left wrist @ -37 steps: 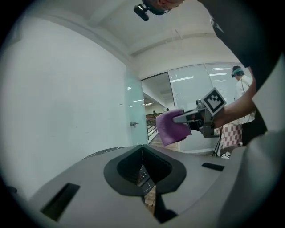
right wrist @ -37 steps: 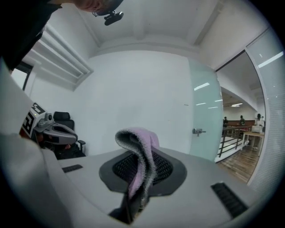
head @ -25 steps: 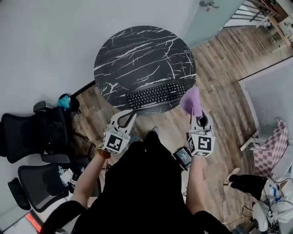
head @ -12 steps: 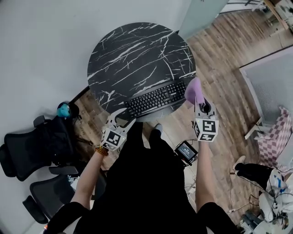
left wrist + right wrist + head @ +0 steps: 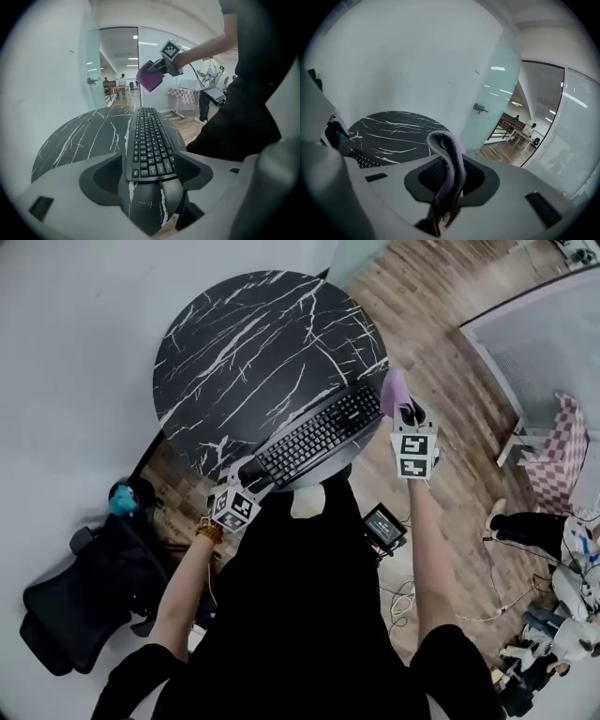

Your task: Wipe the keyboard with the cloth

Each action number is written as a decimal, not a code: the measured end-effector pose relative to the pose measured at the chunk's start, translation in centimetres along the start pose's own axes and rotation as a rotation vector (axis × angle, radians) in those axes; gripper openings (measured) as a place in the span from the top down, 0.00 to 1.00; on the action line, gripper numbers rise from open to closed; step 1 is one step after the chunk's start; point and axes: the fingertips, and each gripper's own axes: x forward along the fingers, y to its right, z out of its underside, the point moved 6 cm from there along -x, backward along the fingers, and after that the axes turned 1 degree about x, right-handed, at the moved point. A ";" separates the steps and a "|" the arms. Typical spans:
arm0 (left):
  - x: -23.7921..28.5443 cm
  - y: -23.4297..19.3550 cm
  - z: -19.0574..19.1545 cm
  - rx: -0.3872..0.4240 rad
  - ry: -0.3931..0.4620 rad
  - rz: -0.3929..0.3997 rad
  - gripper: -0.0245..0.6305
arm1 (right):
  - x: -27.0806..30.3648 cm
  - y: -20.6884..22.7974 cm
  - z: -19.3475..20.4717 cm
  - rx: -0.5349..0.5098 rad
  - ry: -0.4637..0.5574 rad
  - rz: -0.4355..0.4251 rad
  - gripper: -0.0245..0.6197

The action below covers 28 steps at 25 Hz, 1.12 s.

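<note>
the keyboard lay slantwise along the near edge of the round, black, white-veined table. its left end sat between the jaws of the left claw, which were spreading apart and did not press on it. the right claw hung in the air near the keyboard's other end, its jaws pinched together on a purple cloth that stood up in a fold above them.

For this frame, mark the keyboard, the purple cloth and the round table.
keyboard (image 5: 319, 434), head view, middle of its key field.
purple cloth (image 5: 395, 390), head view, on its upper fold.
round table (image 5: 253, 334), head view, bare marbled top behind the keyboard.
</note>
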 end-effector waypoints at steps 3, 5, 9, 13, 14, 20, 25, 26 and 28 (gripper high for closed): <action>0.9 -0.3 1.4 0.020 -0.035 0.018 0.44 | 3.2 0.0 1.2 -0.009 -0.047 -0.018 0.87; 1.5 -0.8 1.8 0.010 -0.046 0.032 0.43 | 5.4 0.6 2.1 -0.034 -0.083 -0.024 0.87; 2.3 -0.1 2.9 0.013 -0.103 0.078 0.42 | 9.0 2.1 4.1 -0.136 -0.158 -0.023 0.87; 3.2 0.7 4.2 0.019 -0.168 0.100 0.42 | 11.9 2.6 6.0 -0.162 -0.219 -0.075 0.87; 3.3 0.9 4.3 0.011 -0.179 0.099 0.42 | 12.5 2.3 6.6 -0.163 -0.231 -0.102 0.87; 4.2 1.3 4.3 0.014 -0.223 0.062 0.42 | 16.0 0.4 9.4 -0.090 -0.297 -0.201 0.87; 4.1 1.4 4.2 0.020 -0.237 0.064 0.42 | 17.4 -1.5 10.7 -0.006 -0.334 -0.247 0.87; 4.1 1.4 4.2 0.021 -0.238 0.064 0.42 | 17.6 -1.9 10.8 0.000 -0.339 -0.254 0.87; 4.1 1.4 4.2 0.022 -0.244 0.067 0.42 | 17.7 -2.7 10.9 0.010 -0.348 -0.263 0.87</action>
